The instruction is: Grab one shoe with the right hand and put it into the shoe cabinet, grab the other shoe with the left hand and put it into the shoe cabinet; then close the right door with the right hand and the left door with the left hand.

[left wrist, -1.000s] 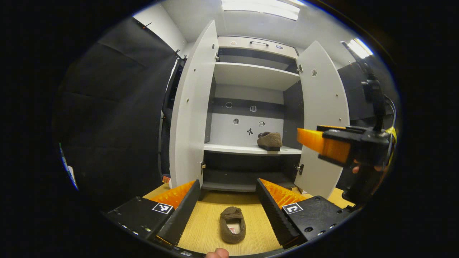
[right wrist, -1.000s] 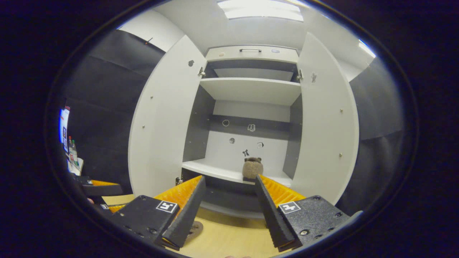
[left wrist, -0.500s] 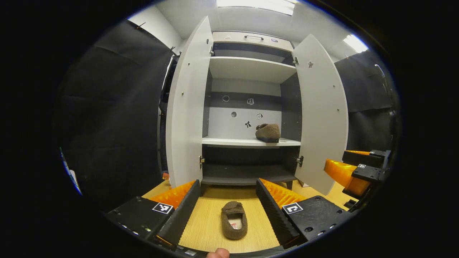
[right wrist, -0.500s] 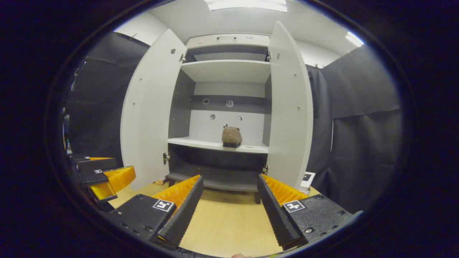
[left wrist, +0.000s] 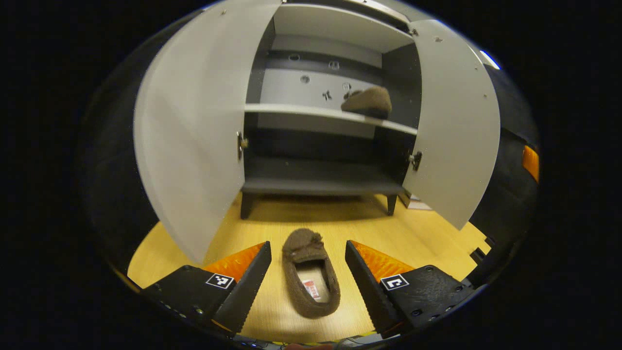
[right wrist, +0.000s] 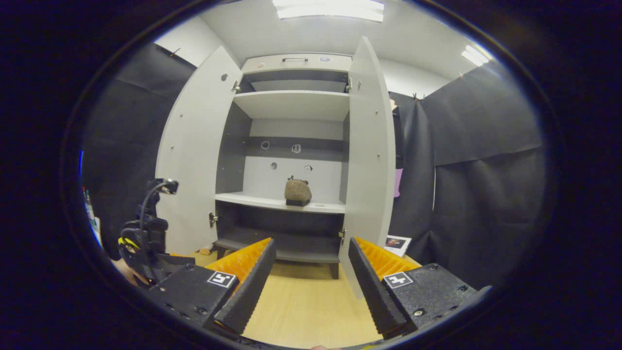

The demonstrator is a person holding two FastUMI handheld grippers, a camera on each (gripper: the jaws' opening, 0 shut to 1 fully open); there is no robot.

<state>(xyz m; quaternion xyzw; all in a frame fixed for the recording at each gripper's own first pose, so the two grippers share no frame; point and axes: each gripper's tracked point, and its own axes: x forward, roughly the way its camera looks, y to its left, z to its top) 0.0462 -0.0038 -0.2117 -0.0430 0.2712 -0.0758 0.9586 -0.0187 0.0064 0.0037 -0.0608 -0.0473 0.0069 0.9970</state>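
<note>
A brown fuzzy slipper [left wrist: 308, 274] lies on the wooden floor [left wrist: 418, 233] in the left gripper view, toe toward the cabinet. My left gripper [left wrist: 307, 272] is open, its fingers on either side of the slipper and apart from it. The other brown slipper [left wrist: 367, 102] [right wrist: 297, 191] rests on the middle shelf [left wrist: 301, 111] of the white shoe cabinet [right wrist: 294, 104], toward its right end. Both cabinet doors stand open: the left door [left wrist: 189, 131] [right wrist: 192, 146] and the right door [left wrist: 454, 126] [right wrist: 367, 150]. My right gripper [right wrist: 311, 272] is open and holds nothing, back from the cabinet above the floor.
The cabinet has a dark lower shelf [left wrist: 318, 182] on short legs and an upper shelf [right wrist: 291, 103]. Black cloth walls [right wrist: 486, 160] flank it. In the right gripper view the left gripper's body [right wrist: 146, 243] with its cable sits low at the left. A small card [right wrist: 398, 241] lies by the right door.
My left gripper has dropped down and forward so the floor slipper now sits between its open fingers. My right gripper has drawn back and swung right, away from the shelf.
</note>
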